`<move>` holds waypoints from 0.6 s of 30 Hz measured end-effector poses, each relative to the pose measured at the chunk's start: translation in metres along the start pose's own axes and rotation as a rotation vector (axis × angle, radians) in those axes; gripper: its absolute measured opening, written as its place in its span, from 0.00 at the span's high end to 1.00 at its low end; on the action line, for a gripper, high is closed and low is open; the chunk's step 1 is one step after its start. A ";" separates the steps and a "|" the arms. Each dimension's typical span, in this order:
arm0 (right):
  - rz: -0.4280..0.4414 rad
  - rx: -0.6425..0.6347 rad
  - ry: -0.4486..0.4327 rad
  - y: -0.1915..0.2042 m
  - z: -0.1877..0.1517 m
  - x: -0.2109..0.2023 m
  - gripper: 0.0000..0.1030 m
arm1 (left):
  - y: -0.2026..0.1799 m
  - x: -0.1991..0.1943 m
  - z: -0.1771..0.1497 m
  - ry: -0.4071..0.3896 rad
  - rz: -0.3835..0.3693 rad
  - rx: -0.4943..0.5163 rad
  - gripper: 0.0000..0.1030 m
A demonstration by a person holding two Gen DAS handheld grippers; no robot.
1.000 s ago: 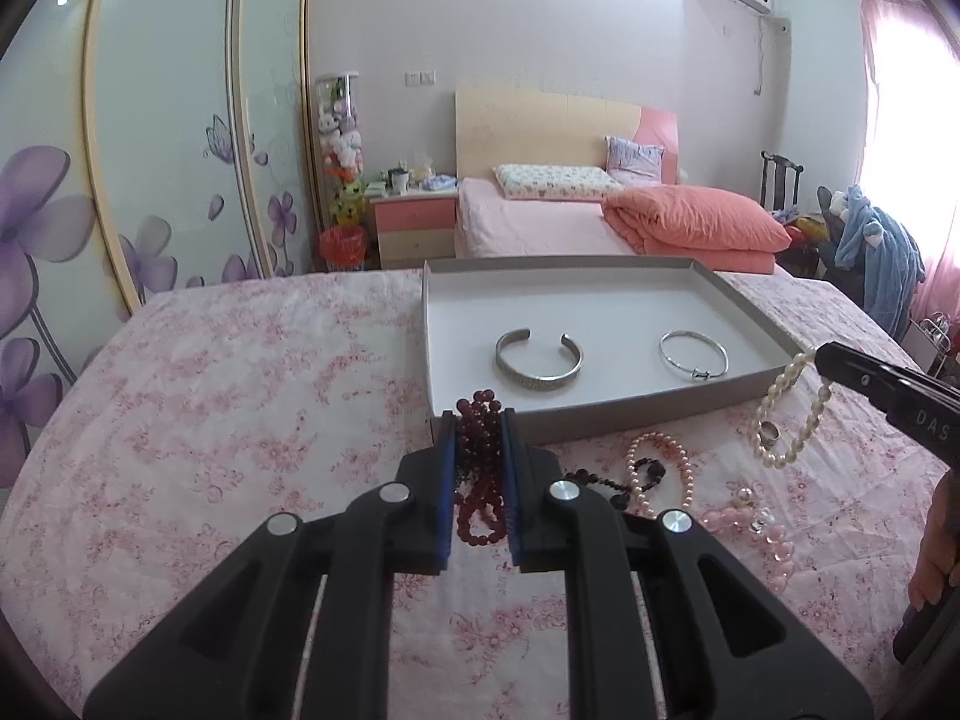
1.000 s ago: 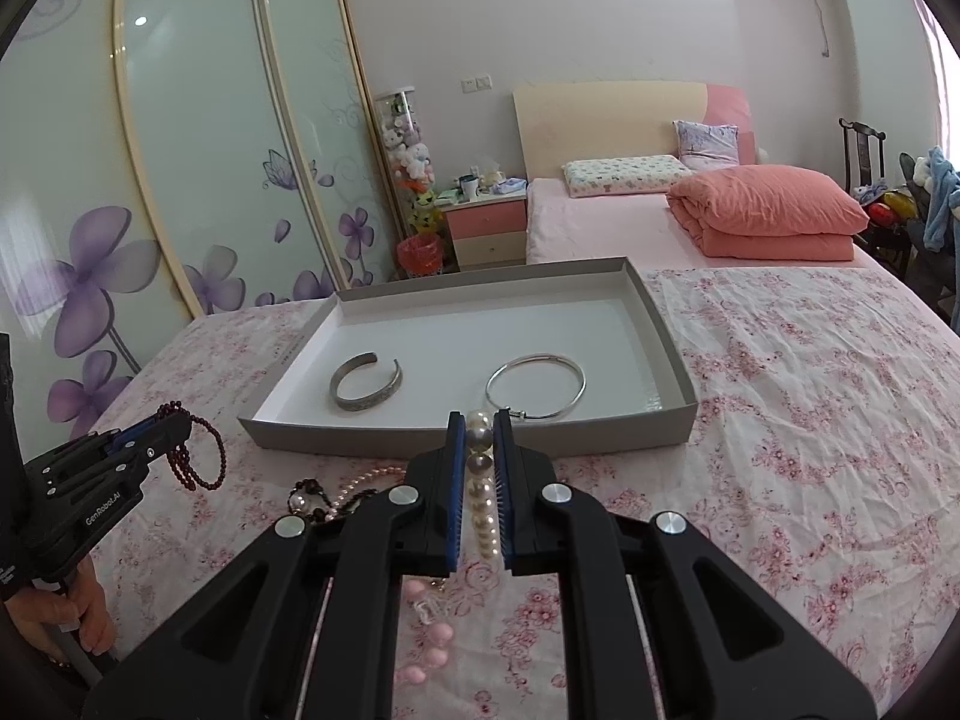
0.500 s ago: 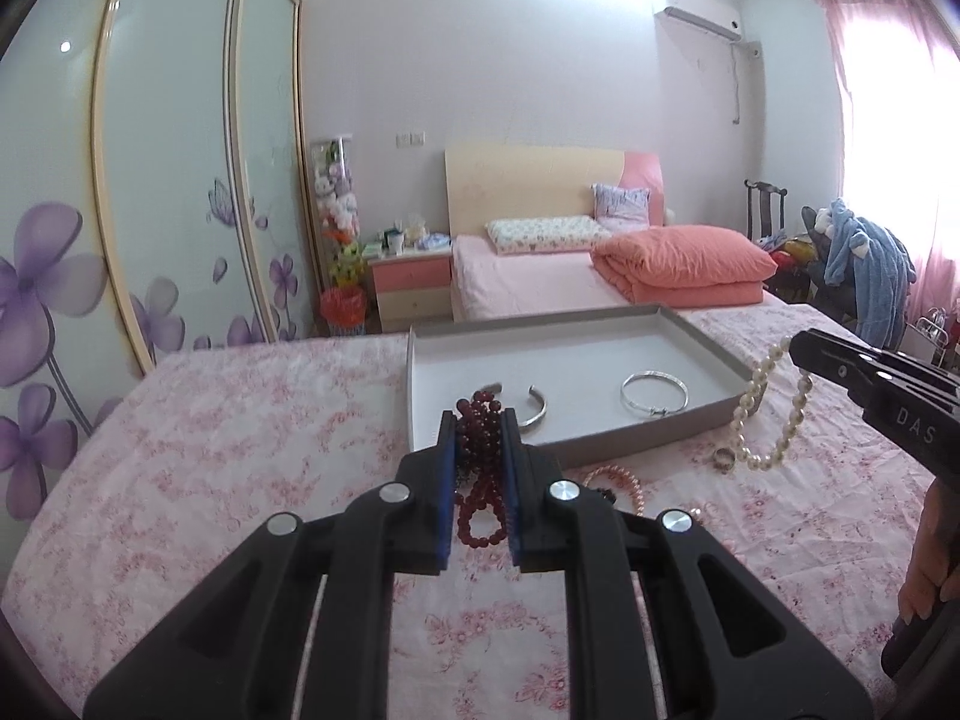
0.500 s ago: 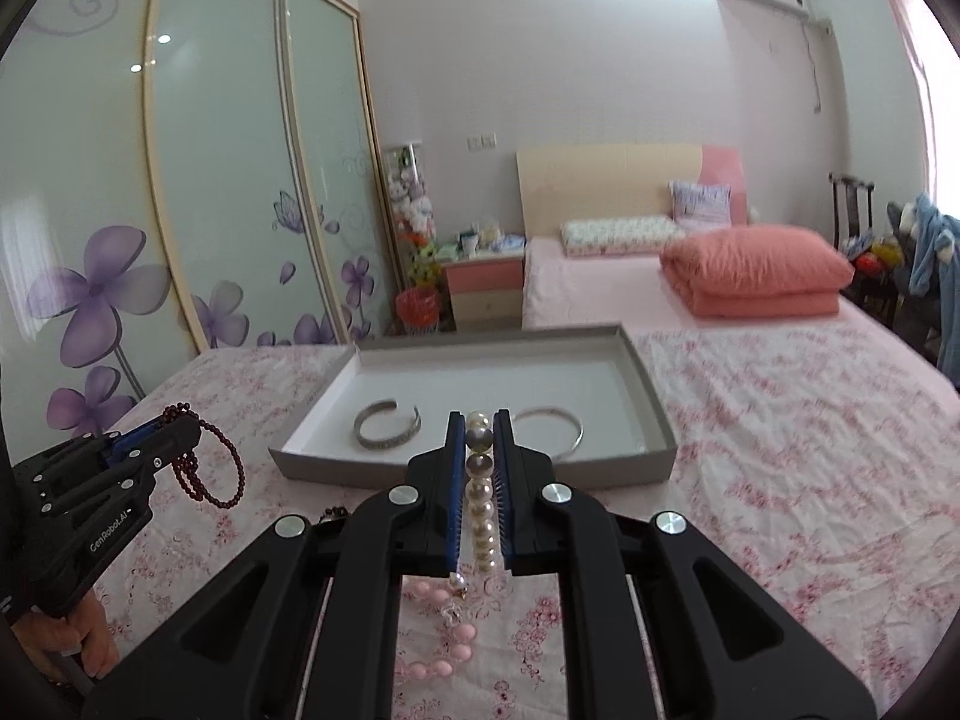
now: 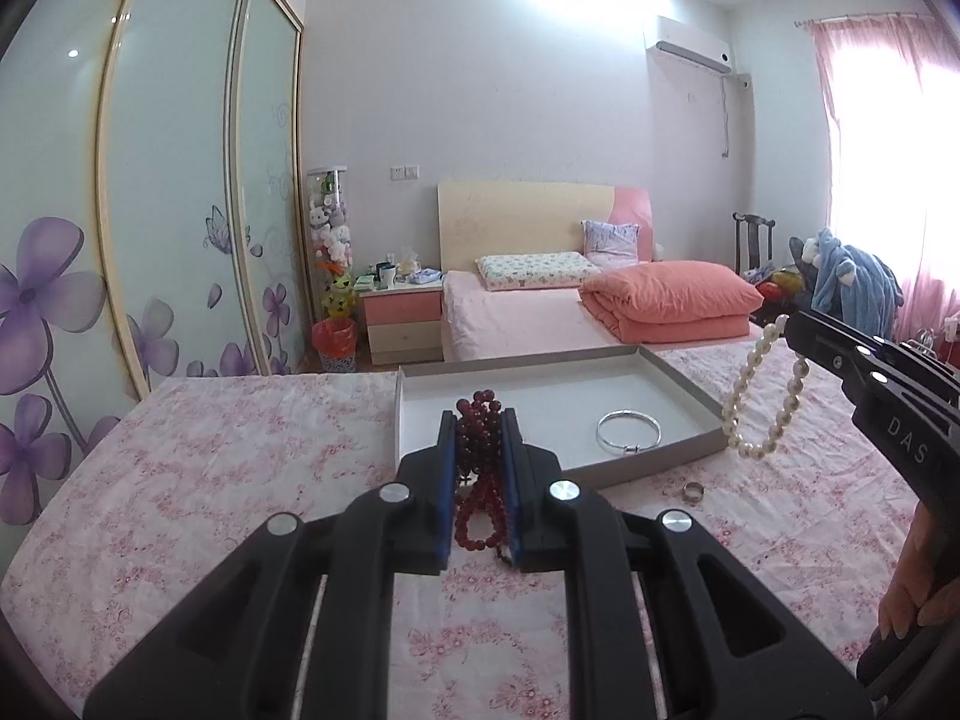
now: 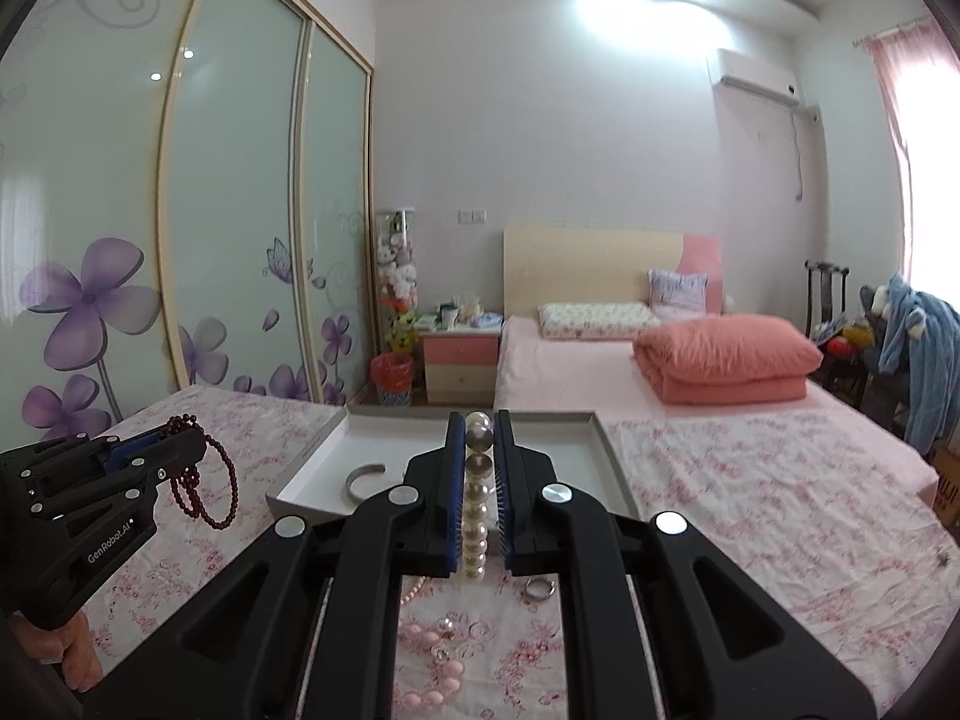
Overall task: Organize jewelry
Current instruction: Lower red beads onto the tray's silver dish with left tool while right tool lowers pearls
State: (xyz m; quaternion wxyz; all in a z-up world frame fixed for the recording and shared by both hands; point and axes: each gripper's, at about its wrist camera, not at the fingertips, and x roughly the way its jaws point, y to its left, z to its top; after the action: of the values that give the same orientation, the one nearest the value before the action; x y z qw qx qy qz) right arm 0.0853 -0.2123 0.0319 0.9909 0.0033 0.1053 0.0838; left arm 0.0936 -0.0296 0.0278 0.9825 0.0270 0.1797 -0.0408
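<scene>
My left gripper (image 5: 478, 420) is shut on a dark red bead bracelet (image 5: 480, 498) and holds it up above the bedspread, in front of the grey tray (image 5: 690, 390). It also shows in the right wrist view (image 6: 186, 441), the red beads (image 6: 204, 489) hanging from it. My right gripper (image 6: 478, 420) is shut on a white pearl bracelet (image 6: 477, 516). In the left wrist view the pearls (image 5: 762, 396) dangle from it (image 5: 795, 321) over the tray's right edge. A thin silver bangle (image 5: 628, 431) and a silver cuff (image 6: 362, 478) lie in the tray.
On the pink floral bedspread lie a small silver ring (image 5: 694, 492), a pink bead bracelet (image 6: 429, 669) and a keyring-like ring (image 6: 538, 589). Behind are a second bed with an orange quilt (image 5: 666, 300), a nightstand (image 5: 403, 324) and sliding wardrobe doors (image 5: 150, 210).
Both grippers have risen and tilted up with their bracelets held. The tray and loose jewelry now sit lower and farther off in both views.
</scene>
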 end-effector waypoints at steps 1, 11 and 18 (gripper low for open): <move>-0.002 -0.004 -0.010 0.001 0.001 -0.002 0.90 | -0.001 -0.001 0.001 -0.006 -0.003 0.001 0.86; -0.014 -0.031 -0.075 0.005 0.010 -0.006 0.90 | -0.010 -0.005 0.010 -0.039 -0.022 0.019 0.86; -0.016 -0.018 -0.073 0.001 0.018 0.011 0.90 | -0.012 0.011 0.019 -0.034 -0.032 0.026 0.86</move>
State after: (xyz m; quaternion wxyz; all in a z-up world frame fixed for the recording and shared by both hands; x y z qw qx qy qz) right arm 0.0992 -0.2096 0.0471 0.9947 -0.0032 0.0683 0.0768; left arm 0.1097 -0.0435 0.0408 0.9842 0.0363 0.1627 -0.0593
